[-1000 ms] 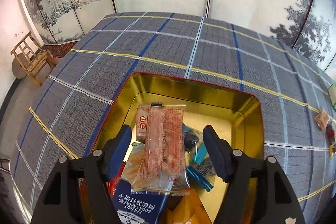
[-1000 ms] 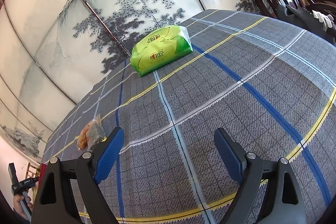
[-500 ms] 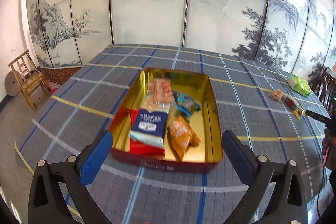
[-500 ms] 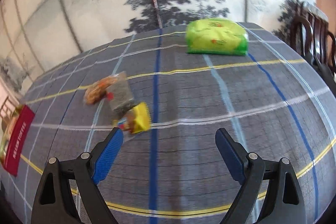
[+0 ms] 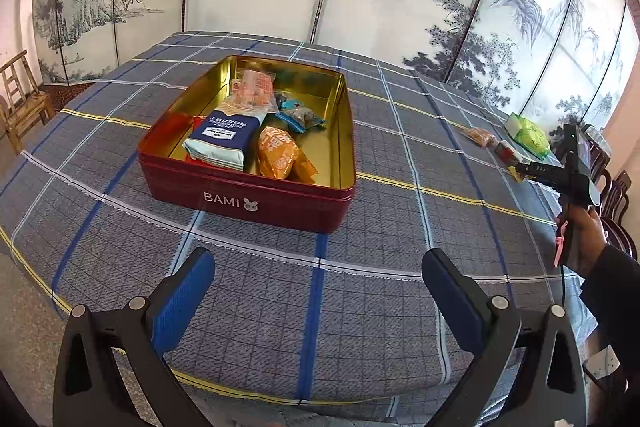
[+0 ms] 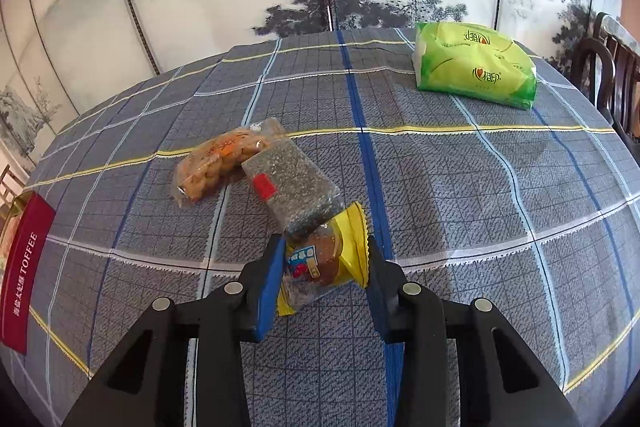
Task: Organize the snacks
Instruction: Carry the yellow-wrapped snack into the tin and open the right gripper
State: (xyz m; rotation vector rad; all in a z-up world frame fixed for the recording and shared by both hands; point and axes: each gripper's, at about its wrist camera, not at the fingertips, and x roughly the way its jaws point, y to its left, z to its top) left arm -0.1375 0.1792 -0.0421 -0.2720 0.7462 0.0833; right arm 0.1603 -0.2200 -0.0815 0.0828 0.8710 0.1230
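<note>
The right hand-held gripper (image 6: pixel 322 277) has just been closing its jaws, and the yellow snack packet (image 6: pixel 320 263) sits squarely between the blue pads, which now clamp both its sides. It lies on the table, its far end tucked against a grey seeded bar (image 6: pixel 294 187), with a clear bag of orange nuts (image 6: pixel 218 163) touching that bar beyond. A green tissue pack (image 6: pixel 474 65) sits well apart near the far right corner. The left hand-held gripper (image 5: pixel 318 293) hangs wide open, holding nothing, above the table's near edge, facing the red tin (image 5: pixel 256 199) that already holds several snacks. To do this well: lift straight up first so the packet clears the bar without dragging it, keep the squeeze gentle since the wrapper is soft and slippery, then carry it to the tin's bare gold floor on its right side.
</note>
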